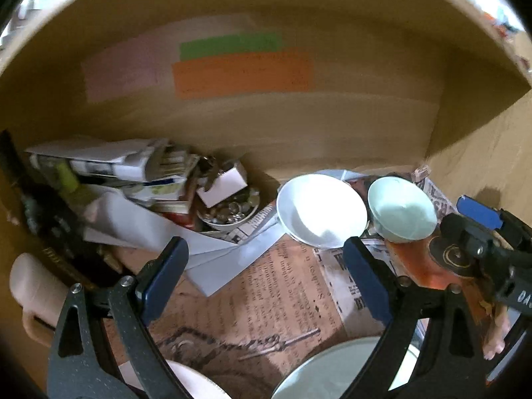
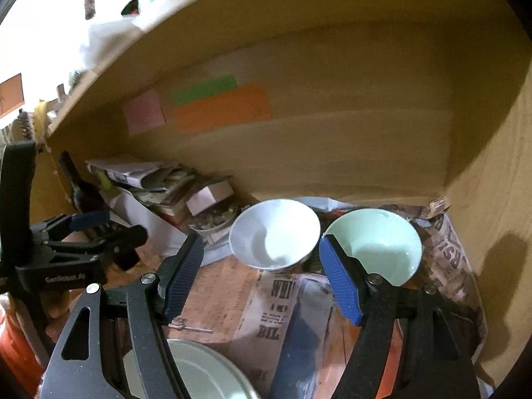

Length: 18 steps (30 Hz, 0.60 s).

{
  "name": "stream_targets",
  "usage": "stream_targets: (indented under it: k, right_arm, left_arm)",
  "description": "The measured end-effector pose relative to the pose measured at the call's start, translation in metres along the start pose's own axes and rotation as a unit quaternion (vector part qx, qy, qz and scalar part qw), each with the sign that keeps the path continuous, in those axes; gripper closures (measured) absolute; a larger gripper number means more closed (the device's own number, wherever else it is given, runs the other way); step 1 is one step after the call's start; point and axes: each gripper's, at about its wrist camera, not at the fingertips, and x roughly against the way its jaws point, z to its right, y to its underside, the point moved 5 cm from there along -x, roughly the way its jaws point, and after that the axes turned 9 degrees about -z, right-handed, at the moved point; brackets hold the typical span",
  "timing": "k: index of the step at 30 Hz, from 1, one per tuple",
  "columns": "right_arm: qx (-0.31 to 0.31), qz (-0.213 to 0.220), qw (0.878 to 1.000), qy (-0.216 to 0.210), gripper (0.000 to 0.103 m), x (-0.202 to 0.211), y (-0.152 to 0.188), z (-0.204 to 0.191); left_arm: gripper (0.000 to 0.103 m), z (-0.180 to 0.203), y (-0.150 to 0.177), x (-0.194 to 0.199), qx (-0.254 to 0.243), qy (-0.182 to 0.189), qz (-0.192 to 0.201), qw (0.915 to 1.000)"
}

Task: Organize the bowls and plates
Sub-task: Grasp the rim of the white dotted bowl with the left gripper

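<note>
A white bowl (image 1: 321, 211) (image 2: 276, 232) and a pale green bowl (image 1: 402, 214) (image 2: 375, 242) stand side by side, upright, on the newspaper lining a wooden shelf (image 2: 332, 153). My left gripper (image 1: 262, 266) is wide open in front of the white bowl, nothing between its pads. My right gripper (image 2: 262, 269) is open too, nothing in it, and its right pad (image 2: 339, 282) overlaps the green bowl's near rim. A pale plate (image 1: 332, 372) (image 2: 199, 369) lies close below both grippers.
A small bowl of shiny bits (image 1: 229, 211), a white box and a heap of papers (image 1: 126, 166) crowd the back left, beside a dark bottle (image 1: 43, 219). A cream mug (image 1: 33, 292) is at the left edge. An orange glazed piece (image 1: 419, 266) lies under the right gripper.
</note>
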Motion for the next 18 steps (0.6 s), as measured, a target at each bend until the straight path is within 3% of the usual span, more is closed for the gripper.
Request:
stream_targets:
  k: [15, 18]
  right_arm:
    - [-0.023, -0.077, 0.997, 0.001, 0.034, -0.077, 0.011, 0.039]
    - [-0.030, -0.084, 0.996, 0.000, 0.034, -0.084, 0.014, 0.044]
  left_arm:
    - [0.008, 0.006, -0.029, -0.108, -0.001, -0.008, -0.107, 0.9942]
    - [0.018, 0.010, -0.031, -0.128, -0.012, -0.012, -0.129, 0.9915]
